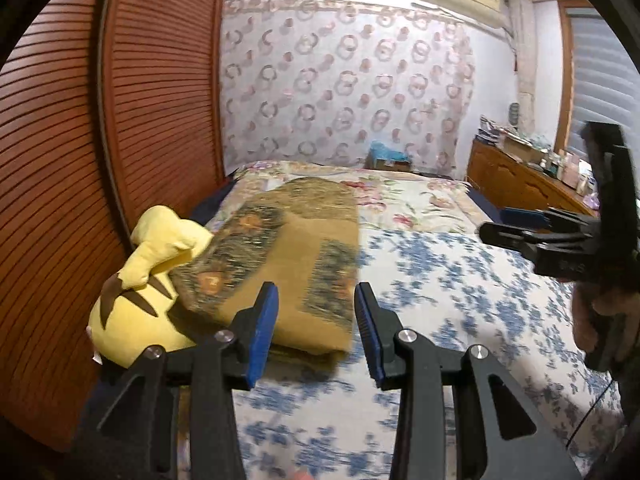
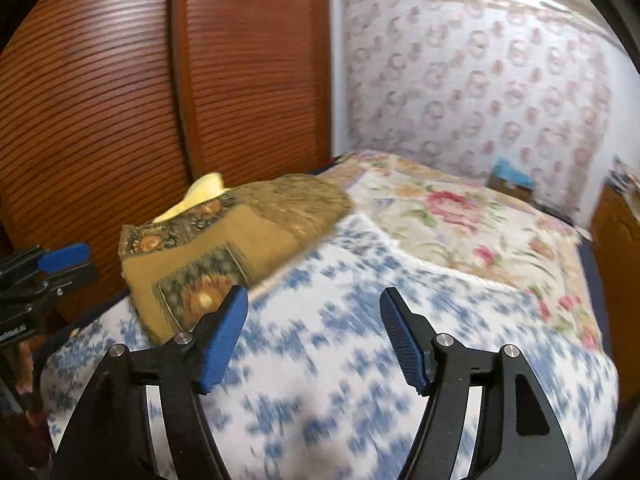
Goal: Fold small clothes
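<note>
My mustard patterned cloth (image 1: pixel 296 256) lies folded on the blue-flowered bedspread (image 1: pixel 460 292) — this piece looks done — left tongs (image 1: pixel 317 332) and right tongs (image 2: pixel 314 340) both gape empty.

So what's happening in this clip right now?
A person holds a claw in each hand above a bed covered by a blue-flowered bedspread. Both the left claw and the right claw are open and empty. A mustard-brown patterned cloth lies folded on the bed, untouched, beside a yellow plush toy near the wooden louvred door. Judging by how it lies, the fold looks done.
</note>
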The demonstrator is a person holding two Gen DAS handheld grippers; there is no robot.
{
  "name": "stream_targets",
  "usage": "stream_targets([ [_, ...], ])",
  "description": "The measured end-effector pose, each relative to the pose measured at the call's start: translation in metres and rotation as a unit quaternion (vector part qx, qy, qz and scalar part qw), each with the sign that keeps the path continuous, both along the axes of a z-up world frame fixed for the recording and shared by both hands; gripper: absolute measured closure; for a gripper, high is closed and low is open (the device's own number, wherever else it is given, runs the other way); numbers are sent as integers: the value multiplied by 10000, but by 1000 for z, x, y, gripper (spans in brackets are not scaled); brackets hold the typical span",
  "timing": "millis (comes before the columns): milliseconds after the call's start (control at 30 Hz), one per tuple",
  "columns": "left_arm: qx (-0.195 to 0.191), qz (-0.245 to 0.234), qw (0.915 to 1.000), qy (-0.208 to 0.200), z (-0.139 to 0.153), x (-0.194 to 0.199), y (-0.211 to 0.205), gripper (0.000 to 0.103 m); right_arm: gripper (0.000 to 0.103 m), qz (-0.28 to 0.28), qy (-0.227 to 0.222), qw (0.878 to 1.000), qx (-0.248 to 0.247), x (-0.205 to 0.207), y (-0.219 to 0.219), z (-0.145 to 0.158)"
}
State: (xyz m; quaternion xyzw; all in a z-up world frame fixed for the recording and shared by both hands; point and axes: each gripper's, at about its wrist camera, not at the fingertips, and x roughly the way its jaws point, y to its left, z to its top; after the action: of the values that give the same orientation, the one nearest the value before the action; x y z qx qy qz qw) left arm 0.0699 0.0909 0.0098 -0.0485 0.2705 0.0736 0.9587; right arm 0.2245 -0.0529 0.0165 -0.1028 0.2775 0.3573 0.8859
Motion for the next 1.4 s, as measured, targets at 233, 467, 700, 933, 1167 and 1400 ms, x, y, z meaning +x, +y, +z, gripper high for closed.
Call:
stream_targets([
  [233,10,-386,9992,-63,4,-2,-48,65,33,-724,-99,9973,80,-44,-72,-2],
  [467,203,-489,9985,-112,18,-3,-87,65,32,-1394,-310,9890,381,-83,-128,14],
  [700,362,-605,9968,-367,43,-14,-110,65,29,-1920,-719,9772,549,-113,-165,40],
  [933,244,-710,9962,-439,57,-16,-118,65,29,-2091,-933,9706,744,-133,-182,56],
  [1167,200,-731,9958,-513,61,-18,-121,65,29,-2115,-997,9690,801,-136,-185,59],
  [1400,242,-681,9959,-537,62,-19,-122,65,29,-2127,-980,9689,796,-136,-186,59],
])
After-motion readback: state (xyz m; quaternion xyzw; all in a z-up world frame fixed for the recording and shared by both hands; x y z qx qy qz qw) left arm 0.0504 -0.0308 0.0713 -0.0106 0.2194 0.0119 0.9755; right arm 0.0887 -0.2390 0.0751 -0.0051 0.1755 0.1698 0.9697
